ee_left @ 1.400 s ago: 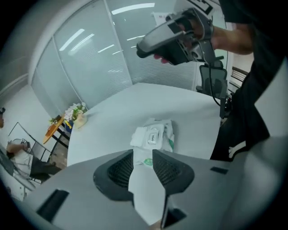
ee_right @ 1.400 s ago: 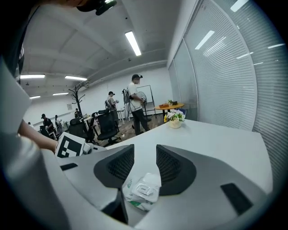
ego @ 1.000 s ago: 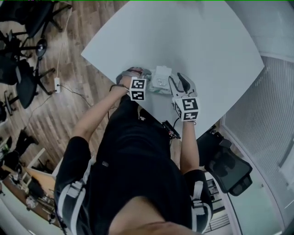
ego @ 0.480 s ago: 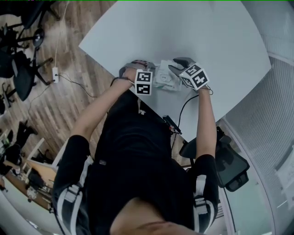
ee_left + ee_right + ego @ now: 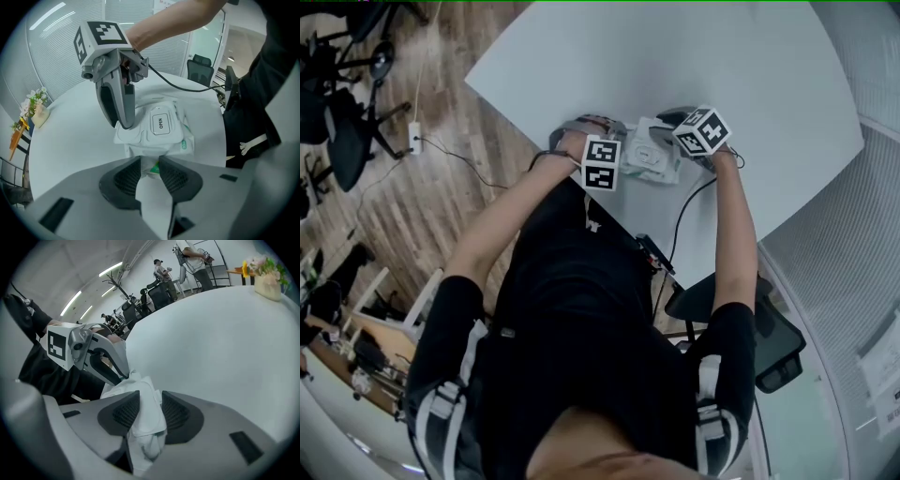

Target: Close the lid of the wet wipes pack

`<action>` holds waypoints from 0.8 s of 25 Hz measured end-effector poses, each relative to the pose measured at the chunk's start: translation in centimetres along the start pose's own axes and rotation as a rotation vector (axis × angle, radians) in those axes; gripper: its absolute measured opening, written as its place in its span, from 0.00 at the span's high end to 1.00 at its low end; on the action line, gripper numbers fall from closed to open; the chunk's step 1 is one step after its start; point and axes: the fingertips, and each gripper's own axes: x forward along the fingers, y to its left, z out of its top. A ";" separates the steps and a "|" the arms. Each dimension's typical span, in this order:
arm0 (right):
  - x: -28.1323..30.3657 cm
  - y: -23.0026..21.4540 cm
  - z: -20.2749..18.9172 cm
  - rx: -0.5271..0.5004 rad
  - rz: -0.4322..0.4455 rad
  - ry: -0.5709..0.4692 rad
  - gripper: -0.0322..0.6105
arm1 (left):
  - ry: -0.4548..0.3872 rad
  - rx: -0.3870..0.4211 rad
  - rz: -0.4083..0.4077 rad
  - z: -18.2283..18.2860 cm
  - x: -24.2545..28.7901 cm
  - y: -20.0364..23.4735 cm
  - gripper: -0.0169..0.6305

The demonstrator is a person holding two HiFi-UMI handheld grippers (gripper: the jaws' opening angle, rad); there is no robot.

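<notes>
The white wet wipes pack lies on the round white table near its front edge. Its lid, labelled OPEN, lies flat on top. My left gripper is shut on the pack's near end. In the same view my right gripper comes down on the pack's far left corner. Seen from the right gripper view, the right gripper is shut on crumpled white wrapper of the pack, with the left gripper opposite it. In the head view the pack sits between both marker cubes.
A small flower pot stands at the table's far side. Office chairs are on the wooden floor to the left, and another chair stands to the right. A black cable trails off the table edge. People stand in the background.
My right gripper swung from the pack's near right side up to its far end and closed on it. The left gripper stayed shut on the pack's near end.
</notes>
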 end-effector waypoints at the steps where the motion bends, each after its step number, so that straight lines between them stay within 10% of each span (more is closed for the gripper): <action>1: 0.2 0.1 0.3 0.001 0.005 0.002 0.69 | -0.004 -0.003 -0.001 -0.3 -0.1 0.1 0.77; 20: -0.5 10.0 -1.7 -0.138 -0.006 -0.025 0.82 | 0.026 -0.031 0.041 -2.2 0.5 0.1 0.77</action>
